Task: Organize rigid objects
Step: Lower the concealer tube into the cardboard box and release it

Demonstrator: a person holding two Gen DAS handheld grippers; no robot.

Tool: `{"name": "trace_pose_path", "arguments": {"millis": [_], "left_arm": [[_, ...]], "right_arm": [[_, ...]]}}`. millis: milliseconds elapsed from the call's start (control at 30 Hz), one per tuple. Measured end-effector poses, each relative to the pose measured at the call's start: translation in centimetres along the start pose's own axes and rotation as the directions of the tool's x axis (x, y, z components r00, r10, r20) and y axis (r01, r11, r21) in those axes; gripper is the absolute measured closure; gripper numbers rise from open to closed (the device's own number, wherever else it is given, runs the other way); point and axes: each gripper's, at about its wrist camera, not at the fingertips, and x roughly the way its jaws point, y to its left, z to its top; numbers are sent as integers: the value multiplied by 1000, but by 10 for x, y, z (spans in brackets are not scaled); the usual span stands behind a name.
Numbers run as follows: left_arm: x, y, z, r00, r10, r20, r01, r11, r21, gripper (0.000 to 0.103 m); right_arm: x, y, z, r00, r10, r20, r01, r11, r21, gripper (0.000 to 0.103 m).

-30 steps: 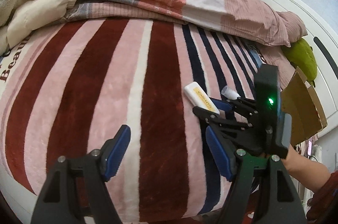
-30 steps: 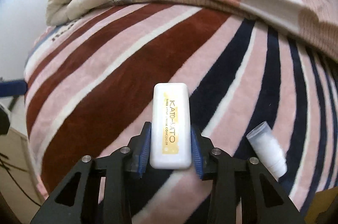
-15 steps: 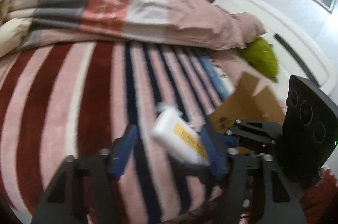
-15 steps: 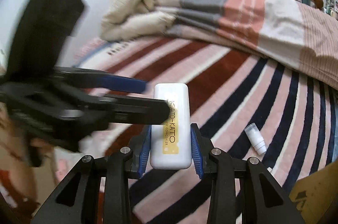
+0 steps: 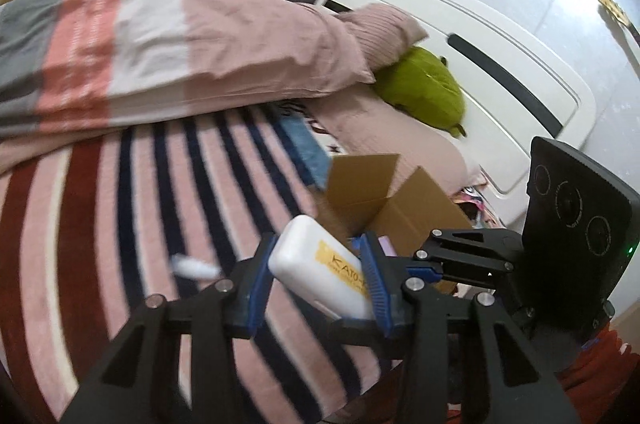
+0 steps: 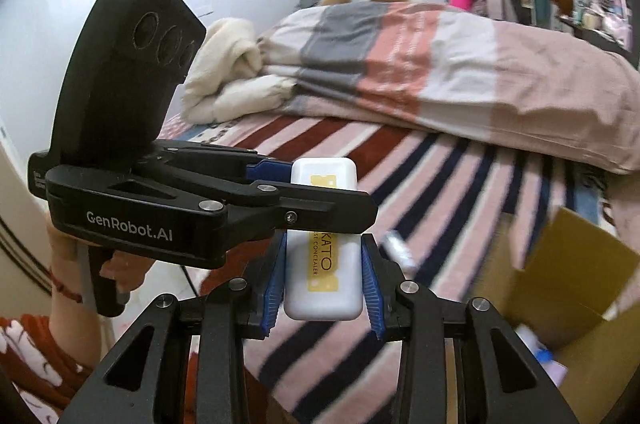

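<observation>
A white rectangular case with a yellow KATO label (image 6: 322,264) is held in the air above the striped bed. My right gripper (image 6: 323,282) is shut on its lower part. My left gripper (image 5: 316,274) comes in from the side and its blue pads close around the case's upper part (image 5: 320,266); in the right wrist view its fingers (image 6: 312,202) cross the case. A small white tube (image 5: 194,267) lies on the blanket; it also shows in the right wrist view (image 6: 396,249). An open cardboard box (image 5: 384,200) stands to the right, with items inside (image 6: 540,354).
A striped plush blanket (image 5: 120,224) covers the bed. A folded striped duvet (image 5: 140,44) and a pink pillow (image 5: 380,32) lie at the back, with a green plush toy (image 5: 420,88) by the white headboard (image 5: 480,44). A cream blanket (image 6: 228,76) is bundled at the far left.
The right gripper lifted the case off the blanket. The left gripper swung over and closed its pads around the case's upper part. Both views turned toward the cardboard box.
</observation>
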Motion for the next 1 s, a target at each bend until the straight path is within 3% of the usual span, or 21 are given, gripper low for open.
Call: {"name": "trace_pose_path", "arguments": {"millis": [267,567,633,700,1000], "left_arm": [[74,-53,26,991,-27,-128,35,998,57,62],[128,-78,34,963,58,-265,-30,993,110,60],[133,-79,34,958,97,-271,-65,990,125,42],[130,-78,32,960,108,-259,-76,989,130,34],[89,-64,32,973,130,-189,-110,987,115,32]], "right_arm": [[-45,-67,-19,997,-80,-23,82,987,137,72],[-56,-114,-42,986,-120,-112,143,965,221,72],[-54,-115,-45,982,-136,-134,163,963,213,71],[-50,-116,-48,971,-178,-162,208,959,192,64],[-49,-109,-48,969,-184,-166,212,962,169,61]]}}
